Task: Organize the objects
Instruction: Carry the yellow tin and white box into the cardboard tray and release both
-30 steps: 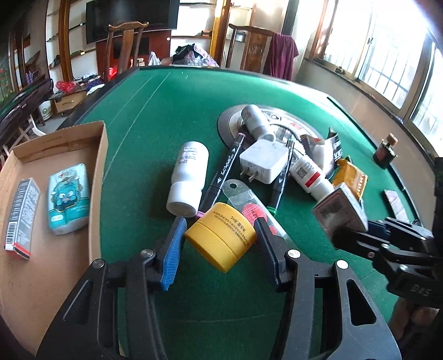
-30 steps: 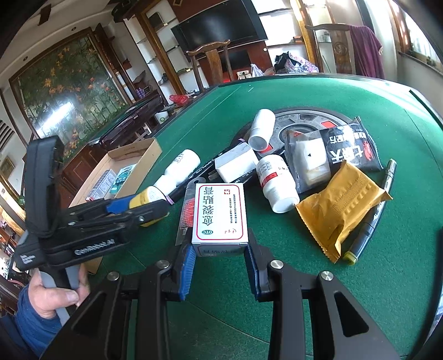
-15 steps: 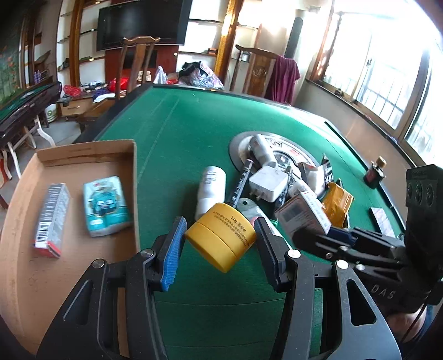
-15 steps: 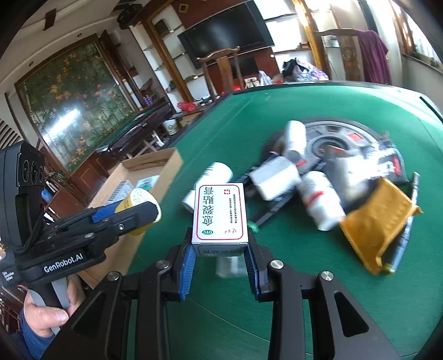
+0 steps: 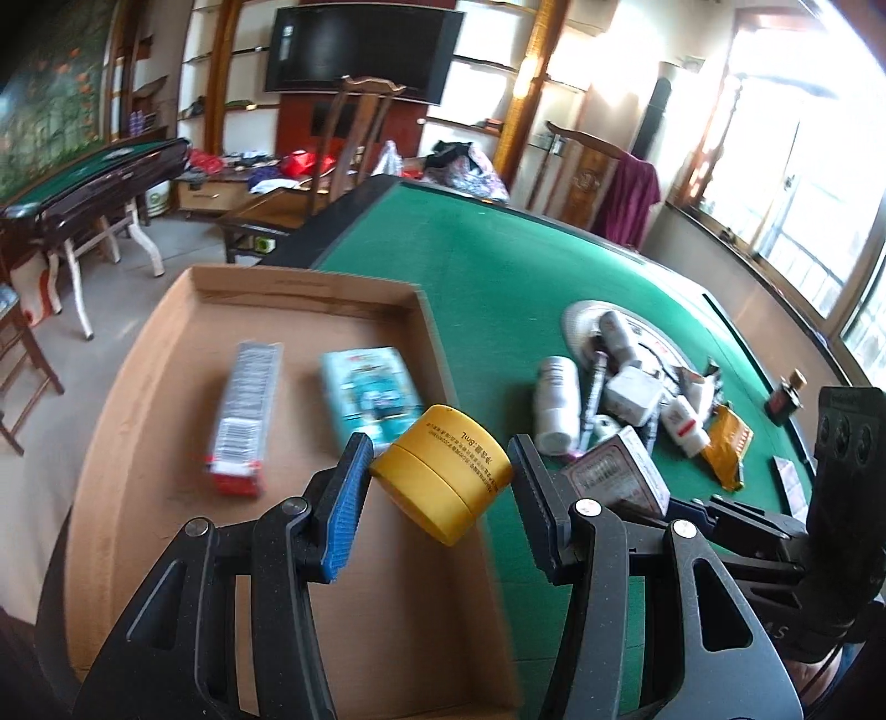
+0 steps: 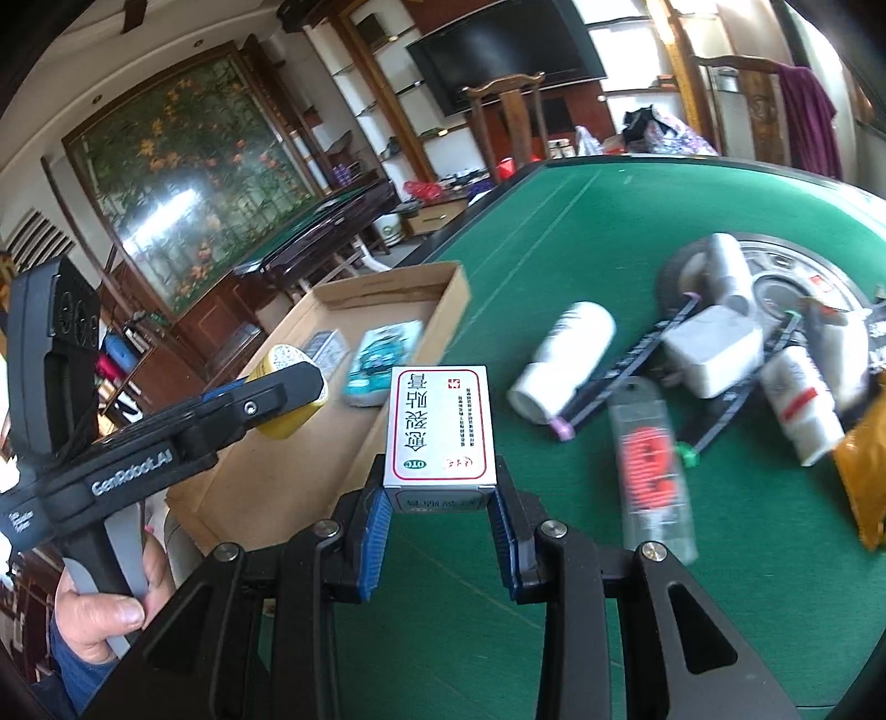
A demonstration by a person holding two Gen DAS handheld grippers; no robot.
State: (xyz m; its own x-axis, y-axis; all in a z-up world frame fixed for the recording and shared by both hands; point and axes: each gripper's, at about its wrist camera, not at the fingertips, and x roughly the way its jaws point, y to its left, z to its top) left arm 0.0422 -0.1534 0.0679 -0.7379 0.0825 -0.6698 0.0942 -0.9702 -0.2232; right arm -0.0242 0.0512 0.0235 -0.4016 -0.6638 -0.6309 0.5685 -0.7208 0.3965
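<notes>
The left gripper was clamped on a yellow jar, held above the right-hand wall of the cardboard tray; the right gripper was clamped on a white medicine box over the green felt table, just beside the tray; two packets lay inside the tray, a grey carton and a teal pack; the loose heap further along held two white bottles, a white charger, black pens, a clear packet and an orange sachet; a second green table, wooden chairs and a dark television stood behind.
</notes>
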